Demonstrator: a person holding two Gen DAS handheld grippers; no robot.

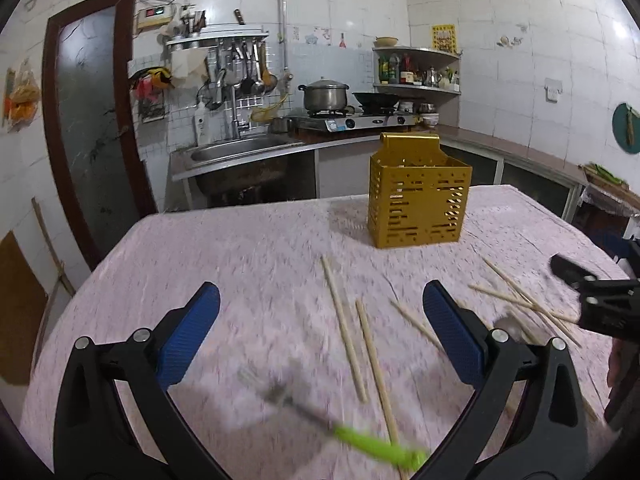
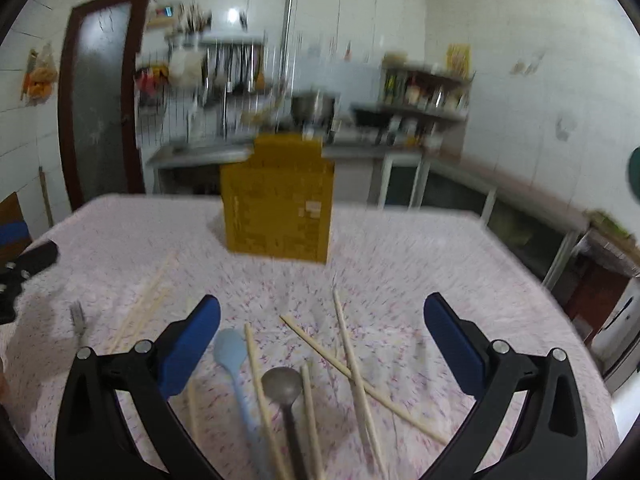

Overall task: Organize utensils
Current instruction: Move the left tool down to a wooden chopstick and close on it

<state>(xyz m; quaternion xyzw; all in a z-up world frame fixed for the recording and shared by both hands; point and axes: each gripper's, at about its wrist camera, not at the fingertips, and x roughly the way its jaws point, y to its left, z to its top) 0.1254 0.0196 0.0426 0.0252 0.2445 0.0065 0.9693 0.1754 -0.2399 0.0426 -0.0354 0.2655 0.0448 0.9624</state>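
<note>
A table (image 1: 240,248) covered by a pale pink patterned cloth is seen spreading out beneath and ahead of both grippers. A gold perforated utensil holder (image 1: 419,196) is stood upright on it, well ahead of the left gripper (image 1: 320,304) and to the right of its line; from the right gripper (image 2: 322,314) the same holder (image 2: 278,204) is seen ahead and slightly to the left, blurred. The left gripper is held wide apart, nothing being gripped between its blue pads (image 1: 188,340), and the right gripper is likewise spread wide with nothing between its pads (image 2: 454,346). Wooden chopsticks (image 1: 346,328) are scattered loose on the cloth: two are laid nearly parallel between the left gripper's fingers, and more (image 1: 524,300) are crossed beyond its right finger, near the right gripper seen at that edge. Under the right gripper, further chopsticks (image 2: 352,360) are crossed between its fingers. A light blue spoon (image 2: 232,364) is laid just inside the right gripper's left finger, and a dark metal spoon (image 2: 282,386) is laid beside it, with one chopstick between the two. A fork with a green handle (image 1: 332,424), blurred, is laid close beneath the left gripper, tines toward its left finger.
</note>
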